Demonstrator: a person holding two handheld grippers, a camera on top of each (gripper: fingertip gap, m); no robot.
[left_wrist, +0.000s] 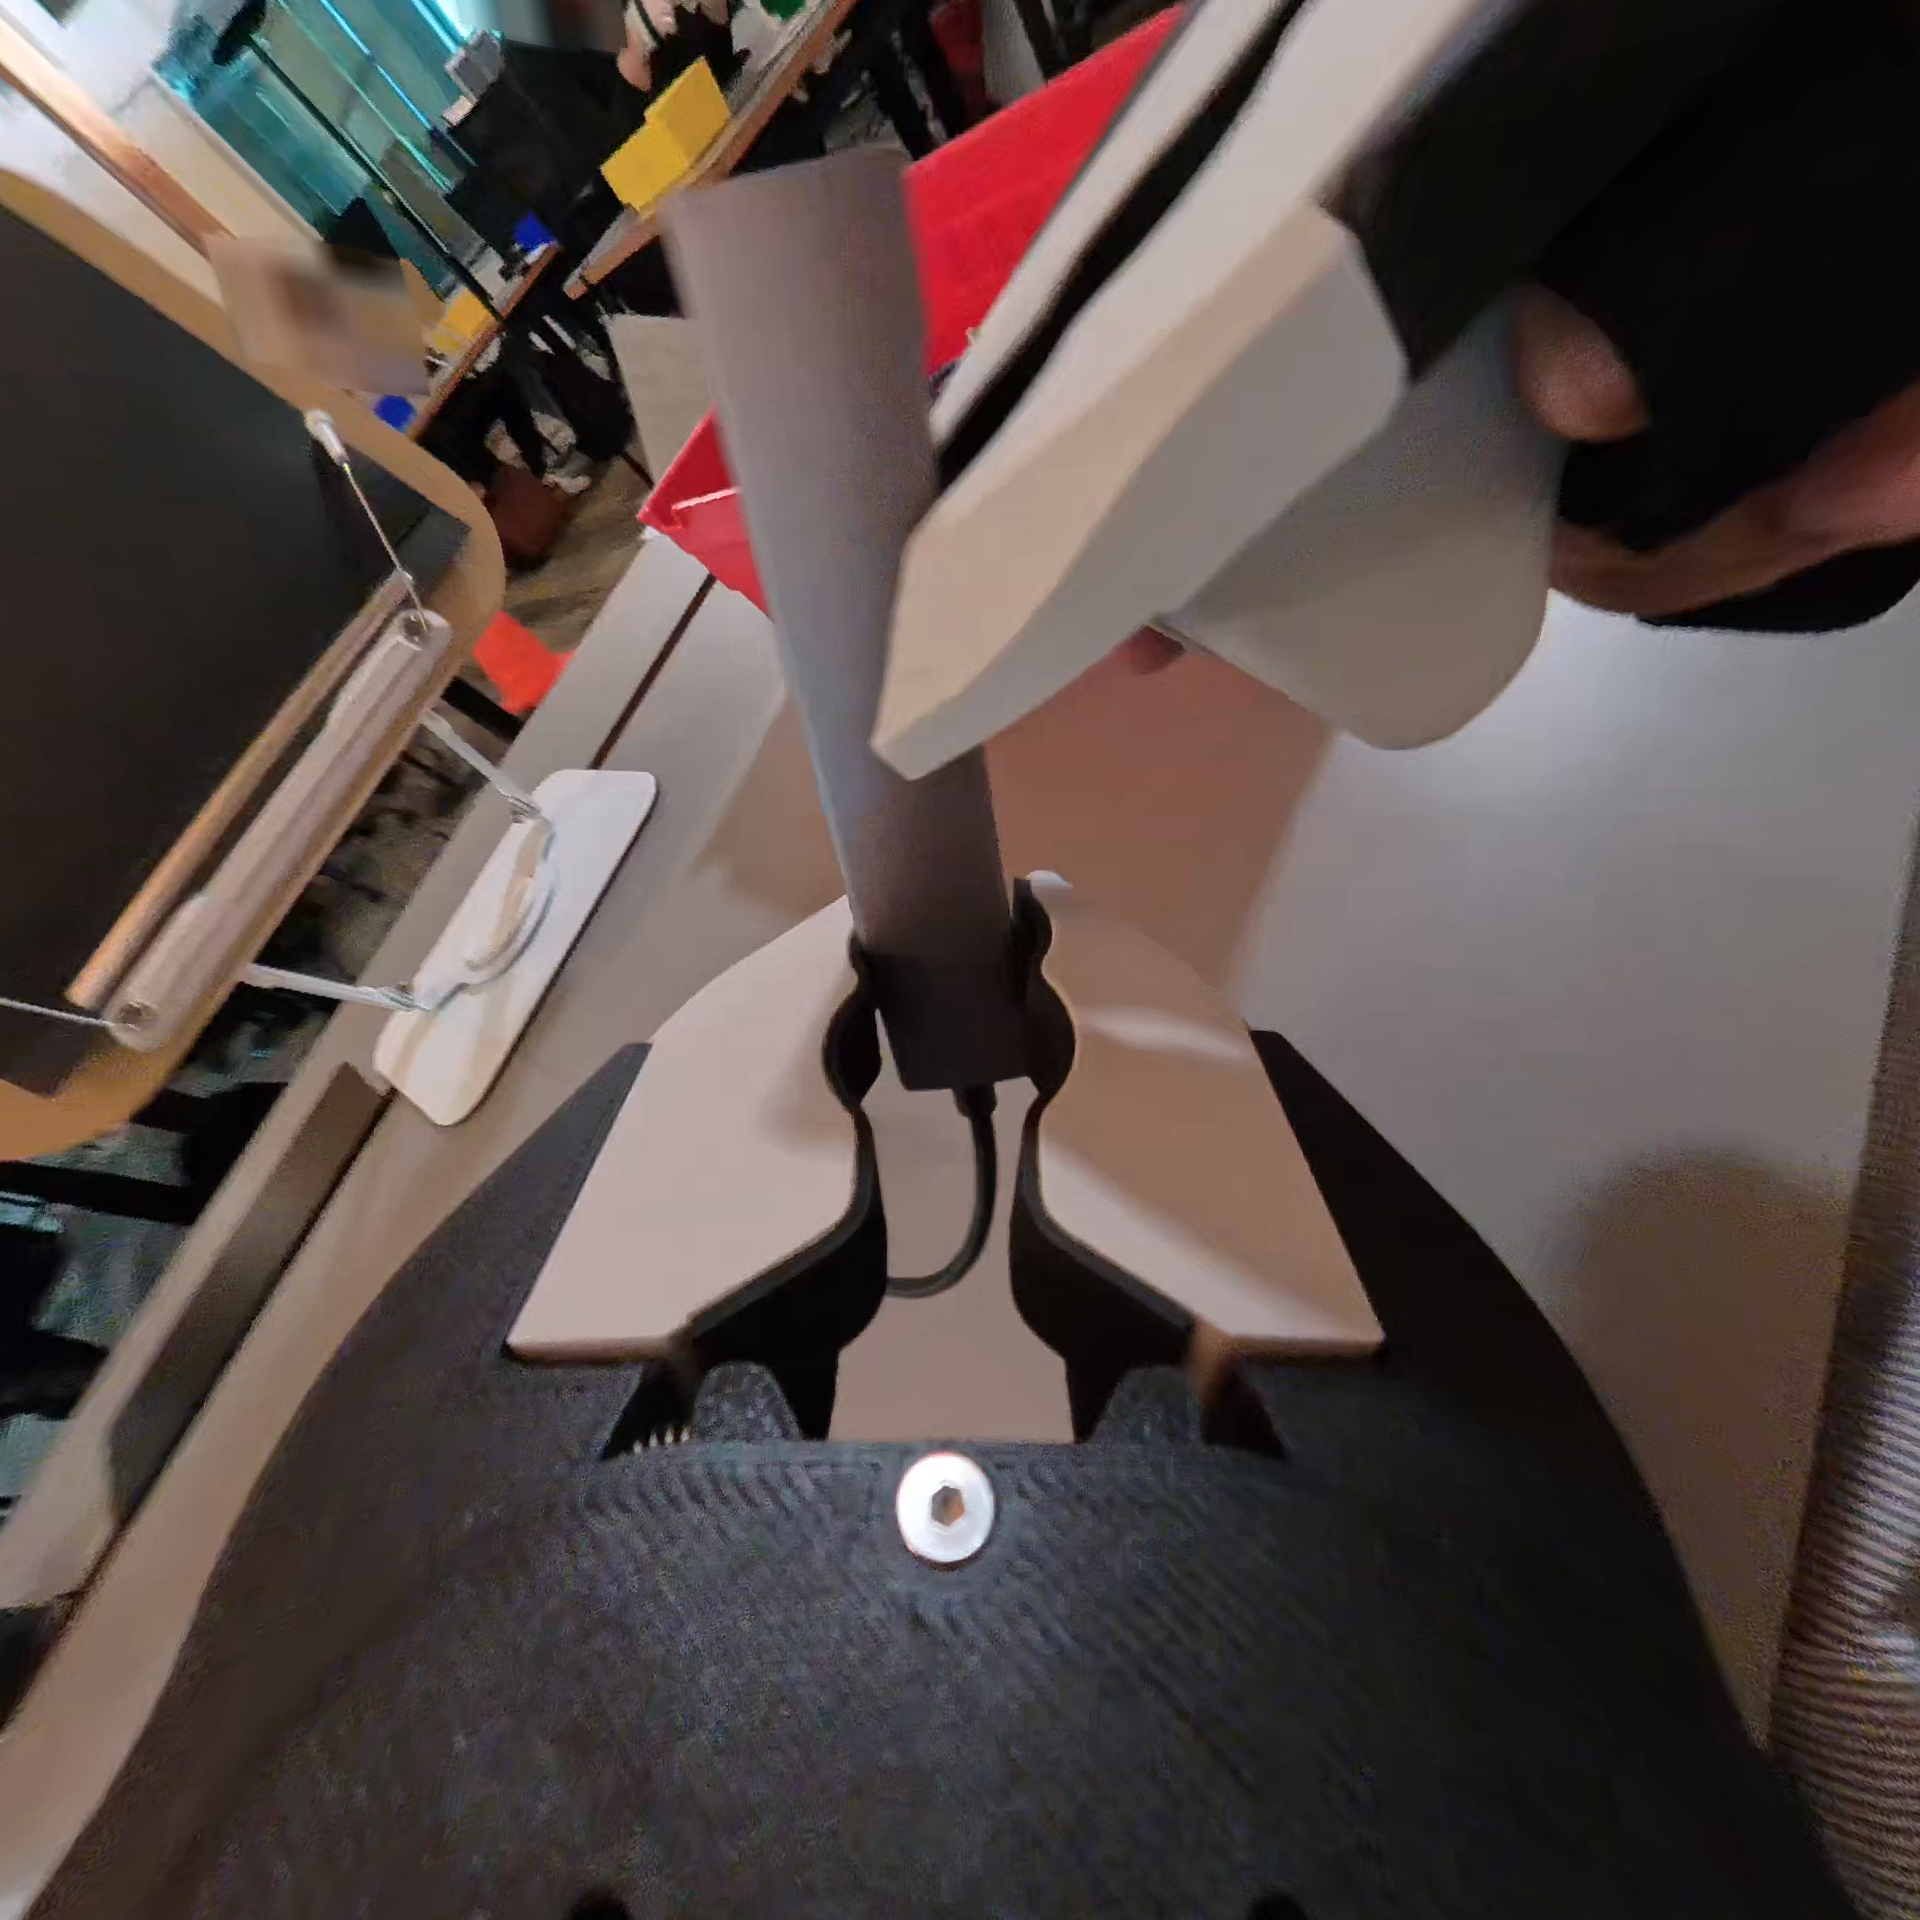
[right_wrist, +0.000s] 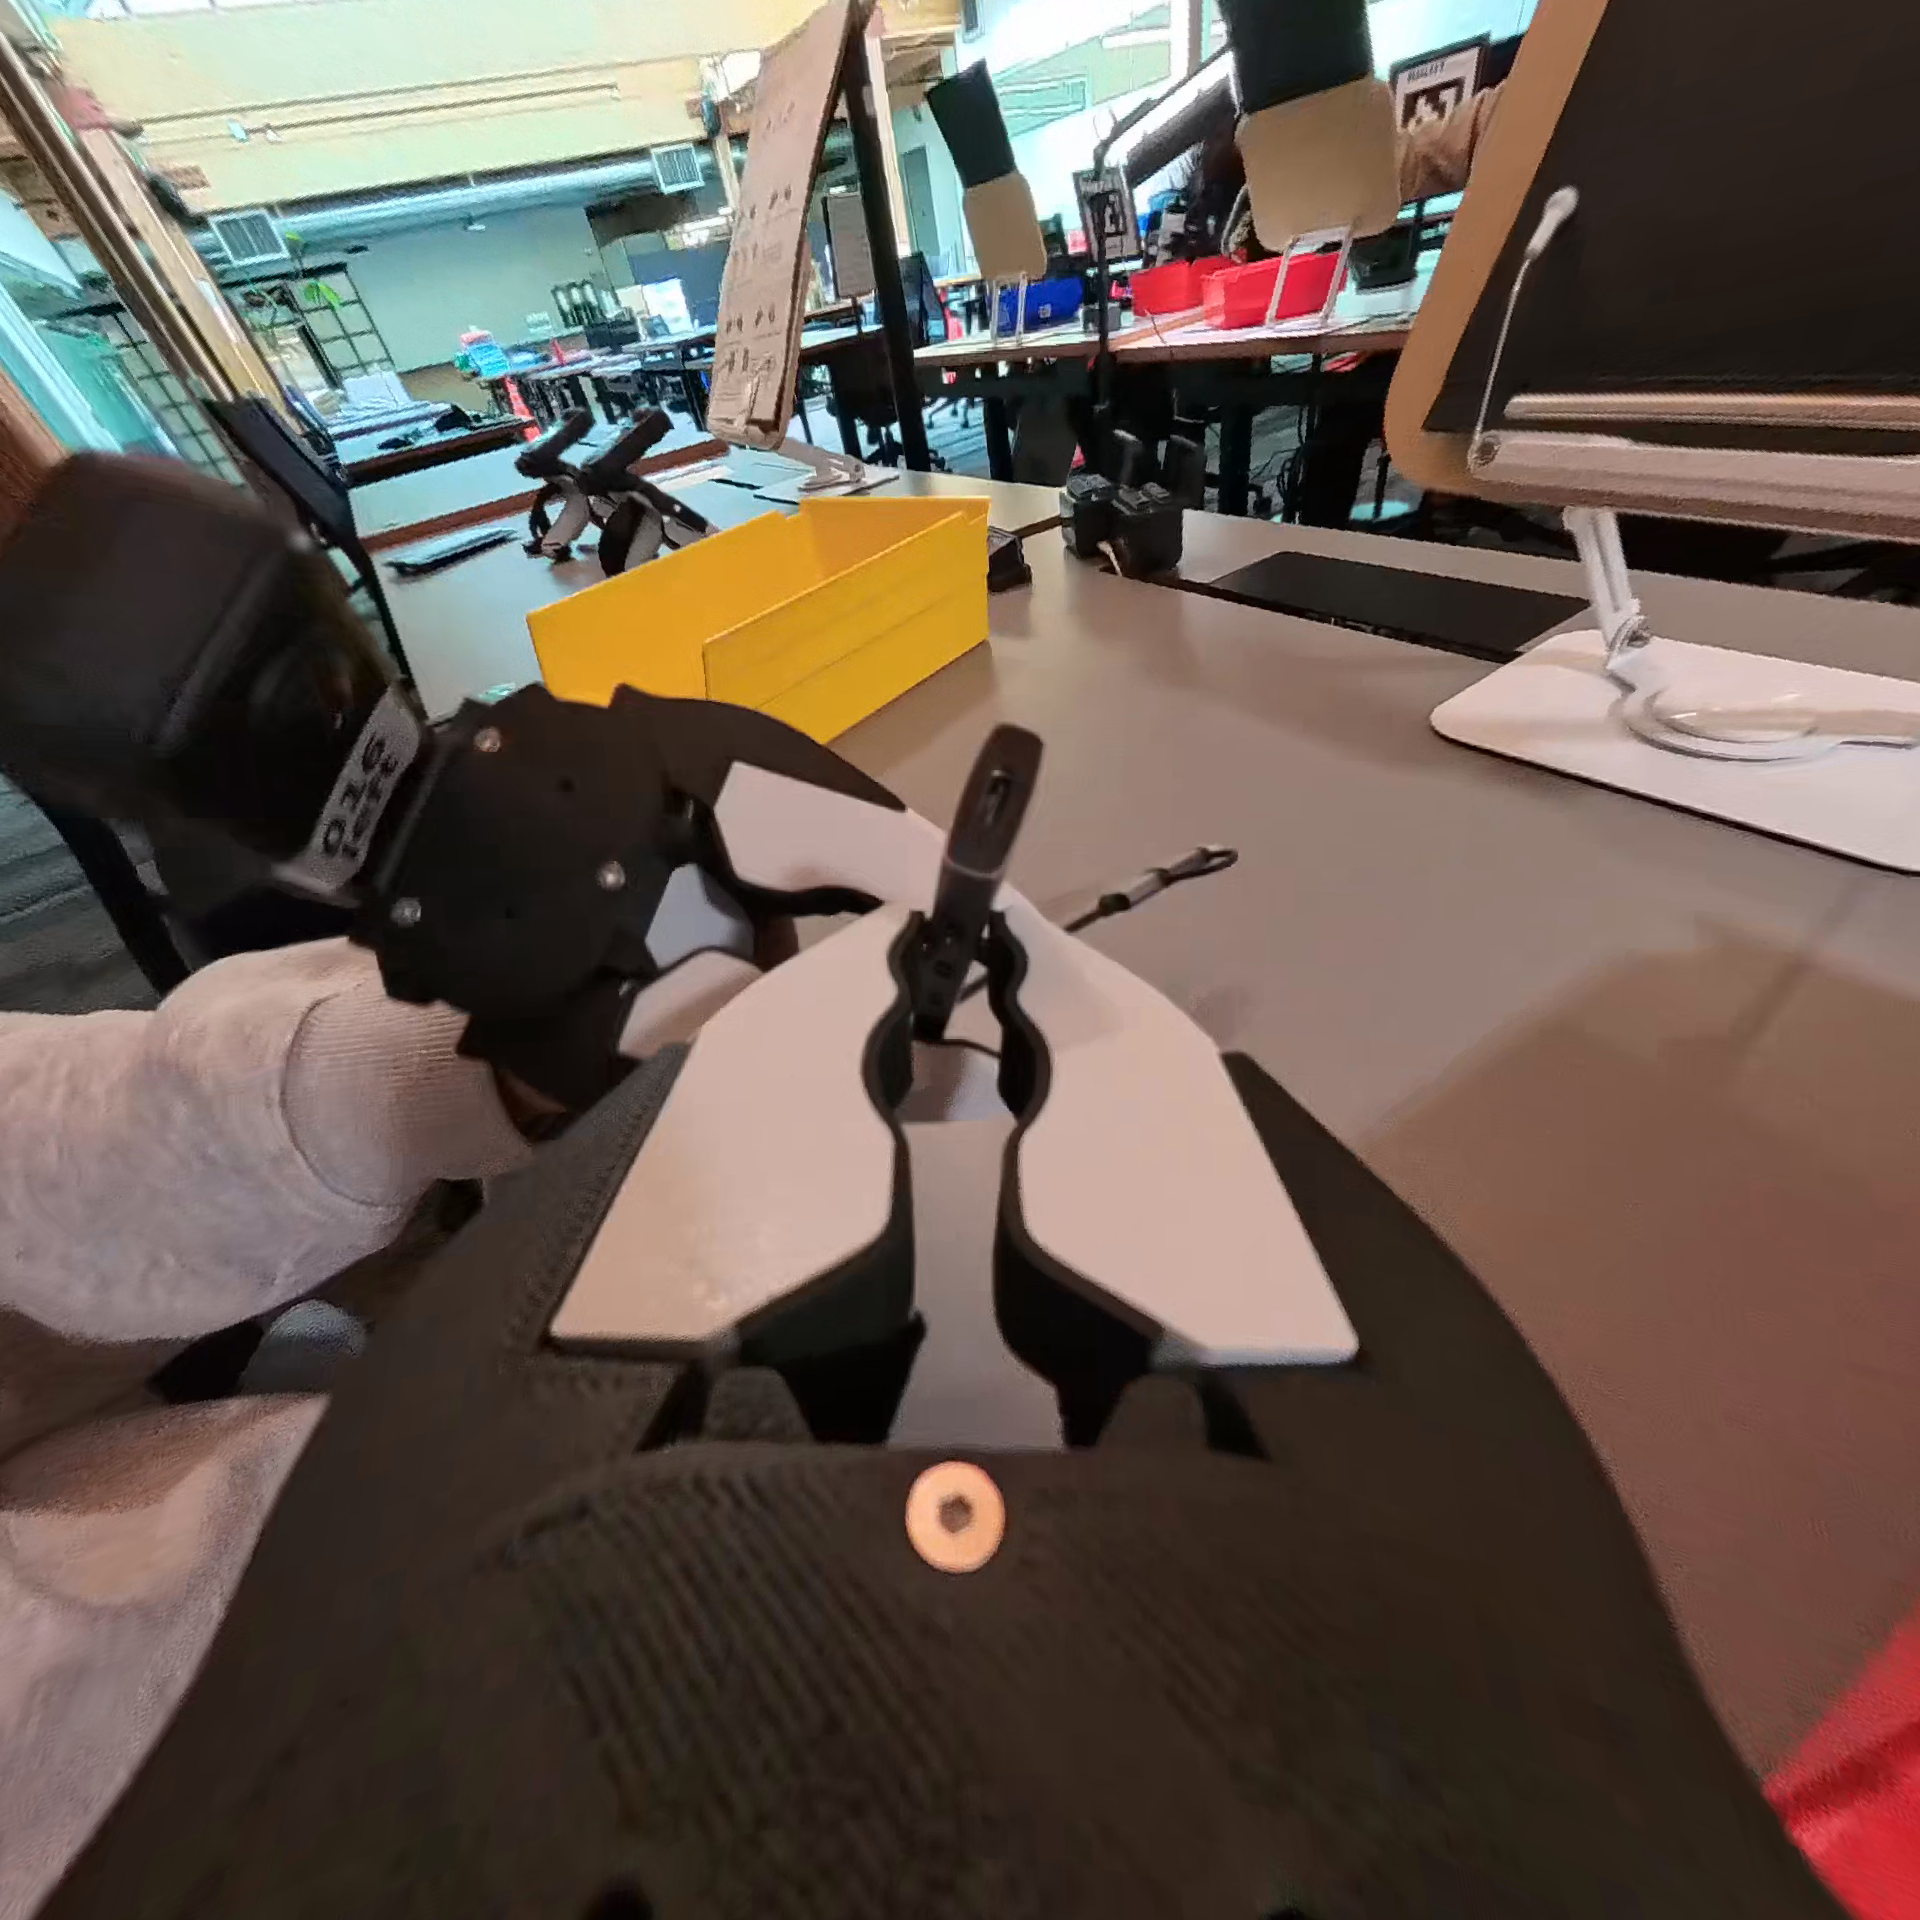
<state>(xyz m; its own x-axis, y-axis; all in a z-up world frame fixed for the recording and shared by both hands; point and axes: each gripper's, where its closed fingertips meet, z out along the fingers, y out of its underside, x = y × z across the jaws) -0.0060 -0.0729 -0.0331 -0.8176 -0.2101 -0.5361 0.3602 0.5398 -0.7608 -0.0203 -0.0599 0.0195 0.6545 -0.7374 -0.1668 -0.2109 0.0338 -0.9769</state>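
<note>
My left gripper (left_wrist: 951, 997) is shut on the lower end of a slim dark grey stick (left_wrist: 821, 447) that points up and away. A thin black cord loop (left_wrist: 961, 1216) hangs from its base between the fingers. My right gripper (left_wrist: 914, 665), white and black and held by a hand, reaches in from the upper right against the stick's middle. In the right wrist view my right gripper (right_wrist: 951, 966) is shut on the same dark stick (right_wrist: 987, 810), which rises from the tips. The left gripper (right_wrist: 520, 883) comes in from the left. A thin cord (right_wrist: 1143, 883) trails right over the table.
Both grippers are above a grey table (right_wrist: 1455, 1039). A yellow bin (right_wrist: 790, 613) stands behind them and a red bin (left_wrist: 997, 208) beyond the stick. A black screen on a stand with a white base (right_wrist: 1683, 727) is at the right; it also shows in the left wrist view (left_wrist: 520, 935). The gap from one gripper's tips to the other's is roughly 5 cm.
</note>
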